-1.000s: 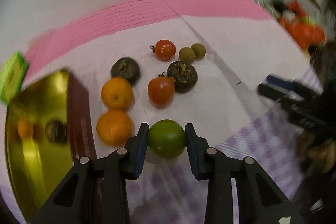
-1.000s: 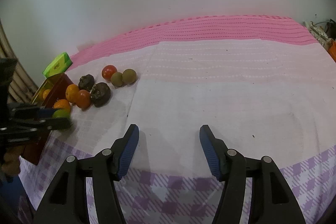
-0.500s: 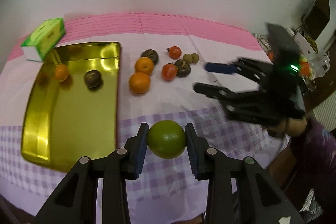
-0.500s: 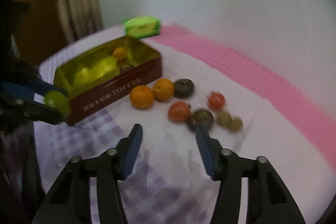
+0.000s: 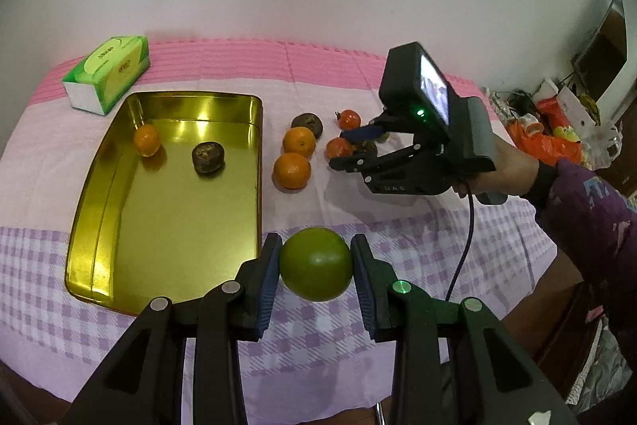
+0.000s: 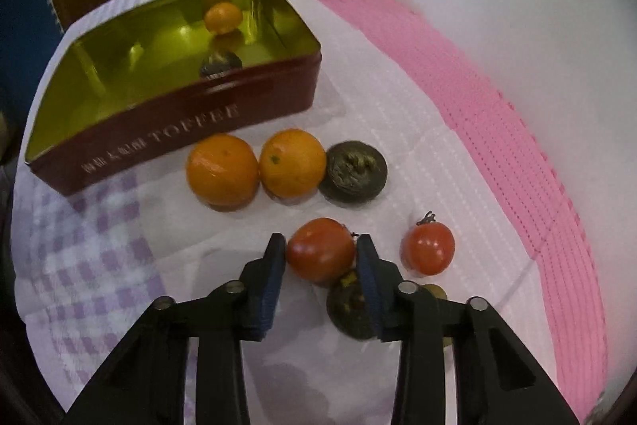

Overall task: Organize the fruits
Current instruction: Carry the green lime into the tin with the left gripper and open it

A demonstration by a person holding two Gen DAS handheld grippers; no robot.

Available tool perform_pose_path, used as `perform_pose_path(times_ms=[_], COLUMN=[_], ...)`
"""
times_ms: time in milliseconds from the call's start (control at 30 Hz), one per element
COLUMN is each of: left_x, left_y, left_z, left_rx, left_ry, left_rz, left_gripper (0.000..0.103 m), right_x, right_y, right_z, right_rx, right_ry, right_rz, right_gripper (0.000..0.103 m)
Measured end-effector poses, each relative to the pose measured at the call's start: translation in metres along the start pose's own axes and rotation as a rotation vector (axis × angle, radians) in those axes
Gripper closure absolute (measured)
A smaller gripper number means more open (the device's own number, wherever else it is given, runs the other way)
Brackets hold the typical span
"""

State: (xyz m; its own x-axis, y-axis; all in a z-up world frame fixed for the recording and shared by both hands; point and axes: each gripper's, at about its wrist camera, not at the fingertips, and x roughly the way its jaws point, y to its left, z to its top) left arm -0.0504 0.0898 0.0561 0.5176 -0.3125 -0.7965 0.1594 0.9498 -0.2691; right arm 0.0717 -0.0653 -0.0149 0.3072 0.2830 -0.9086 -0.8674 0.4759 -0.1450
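Observation:
My left gripper (image 5: pixel 316 265) is shut on a green round fruit (image 5: pixel 316 257), held up over the purple-checked cloth just right of the gold tin (image 5: pixel 167 226). Inside the tin lie a small orange (image 5: pixel 146 140) and a dark wrinkled fruit (image 5: pixel 208 157). My right gripper (image 6: pixel 320 253) points down at the fruit pile. Its jaws are closing, with a red tomato (image 6: pixel 318 249) between the pads and touching both. Two oranges (image 6: pixel 223 170) (image 6: pixel 292 162), a dark fruit (image 6: pixel 353 171) and a second tomato (image 6: pixel 428 250) lie around it. Another dark fruit (image 6: pixel 350 309) is partly hidden under the right finger.
A green tissue box (image 5: pixel 108 72) stands behind the tin by the pink strip of cloth. The tin's red side wall (image 6: pixel 191 130) faces the oranges. A person's hand and sleeve (image 5: pixel 577 202) reach in from the right. Bags and clutter (image 5: pixel 557 122) sit off the table's right end.
My right gripper swung over to the fruit pile, rolled, and narrowed around the red tomato. My left gripper lifted back from the pile with the green fruit still in it.

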Motion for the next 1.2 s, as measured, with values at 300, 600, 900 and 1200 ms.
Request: perform_pose_path(times_ms=[300, 600, 900, 1200], left_x=[-0.003, -0.016, -0.005, 0.024], left_y=[0.014, 0.042, 0.067, 0.081], left_z=[0.001, 0.002, -0.003, 0.007], left_rx=[-0.036, -0.083, -0.052, -0.014], left_ry=[-0.013, -0.072, -0.12, -0.098], left_rz=[0.014, 0.079, 0.231, 0.324], left_gripper=[0.071, 0.071, 0.071, 0.071], right_x=[-0.042, -0.089, -0.069, -0.059], right_y=[0.017, 0.006, -0.038, -0.049], right_z=[-0.019, -0.141, -0.186, -0.188], right_rx=[0.151, 0.704, 0.895, 0.963], right_ry=[-0.155, -0.321, -0.251, -0.249], right_rz=[-0.027, -0.216, -0.336, -0.346], right_gripper=[0.068, 0.068, 0.068, 0.068])
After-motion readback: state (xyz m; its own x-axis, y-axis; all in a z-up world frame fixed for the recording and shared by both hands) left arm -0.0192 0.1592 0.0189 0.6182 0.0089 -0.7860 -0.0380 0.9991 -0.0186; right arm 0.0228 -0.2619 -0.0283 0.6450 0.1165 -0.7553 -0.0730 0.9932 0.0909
